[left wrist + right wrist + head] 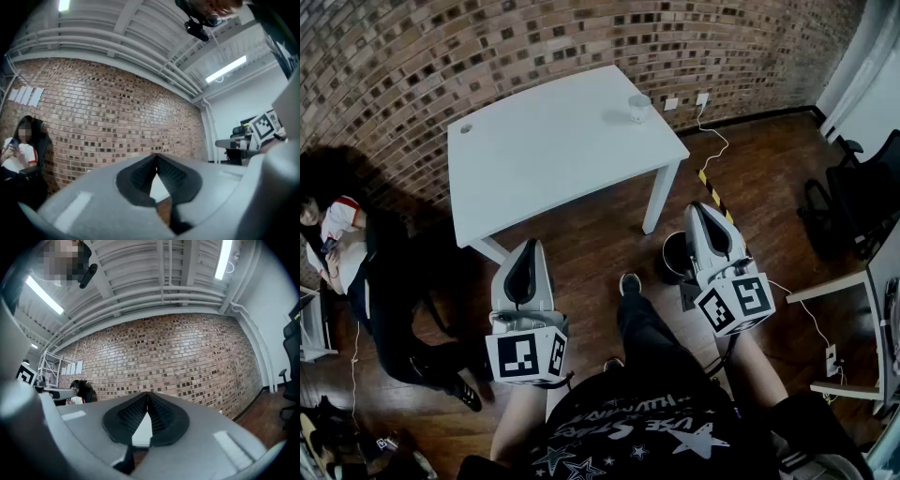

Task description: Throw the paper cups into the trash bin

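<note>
Ahead, white table (553, 141) by the brick wall (412, 56), paper cup (638, 107) upright near its far right corner. Dark trash bin (673, 255) on the floor beside the table's right front leg, partly hidden behind the right gripper (701, 208). Seated person (337, 239) at left, office chair (862, 192) at right. Held roughly level, short of the table: left gripper (530, 246) and right gripper, both clenched tip to tip on nothing.
</note>
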`<state>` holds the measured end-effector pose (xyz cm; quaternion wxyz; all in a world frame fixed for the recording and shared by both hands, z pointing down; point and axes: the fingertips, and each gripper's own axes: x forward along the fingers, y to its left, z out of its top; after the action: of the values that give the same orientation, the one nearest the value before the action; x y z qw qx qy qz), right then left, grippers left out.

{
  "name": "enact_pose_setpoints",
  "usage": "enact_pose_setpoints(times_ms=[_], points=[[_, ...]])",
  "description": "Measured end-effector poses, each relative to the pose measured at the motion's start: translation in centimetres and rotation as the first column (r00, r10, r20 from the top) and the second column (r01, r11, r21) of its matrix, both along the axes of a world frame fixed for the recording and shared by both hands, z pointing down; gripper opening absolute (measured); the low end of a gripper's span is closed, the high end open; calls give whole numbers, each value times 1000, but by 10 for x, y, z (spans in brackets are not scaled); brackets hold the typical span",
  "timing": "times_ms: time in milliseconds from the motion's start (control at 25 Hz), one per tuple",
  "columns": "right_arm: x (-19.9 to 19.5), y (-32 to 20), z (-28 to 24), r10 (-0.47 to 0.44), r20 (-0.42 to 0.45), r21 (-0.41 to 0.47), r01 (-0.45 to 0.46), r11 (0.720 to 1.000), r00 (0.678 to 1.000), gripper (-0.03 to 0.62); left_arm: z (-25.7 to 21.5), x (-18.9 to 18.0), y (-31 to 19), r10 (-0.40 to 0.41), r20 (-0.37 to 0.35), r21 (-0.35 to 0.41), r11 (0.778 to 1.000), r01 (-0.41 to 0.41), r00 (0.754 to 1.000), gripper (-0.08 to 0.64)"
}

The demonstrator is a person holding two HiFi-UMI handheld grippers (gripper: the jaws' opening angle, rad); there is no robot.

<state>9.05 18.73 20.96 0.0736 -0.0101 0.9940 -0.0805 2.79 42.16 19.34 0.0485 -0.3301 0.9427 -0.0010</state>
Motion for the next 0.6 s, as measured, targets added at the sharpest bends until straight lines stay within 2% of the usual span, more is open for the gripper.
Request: enact_pose_setpoints(times_ms=[120, 320, 600], points=[[-32, -22, 9, 13, 13, 9, -14, 1000, 1000, 7, 9, -28, -21, 2, -9, -5, 1000, -3, 1000, 5], [-113, -72, 22, 60, 2, -53, -60, 997, 998, 8, 19, -101, -64, 2, -25, -17, 1000, -2, 1000, 5], [-211, -126, 38, 36, -62, -34, -38, 999, 997, 6, 25, -194, -139, 23, -63, -34, 999, -25, 998, 5]])
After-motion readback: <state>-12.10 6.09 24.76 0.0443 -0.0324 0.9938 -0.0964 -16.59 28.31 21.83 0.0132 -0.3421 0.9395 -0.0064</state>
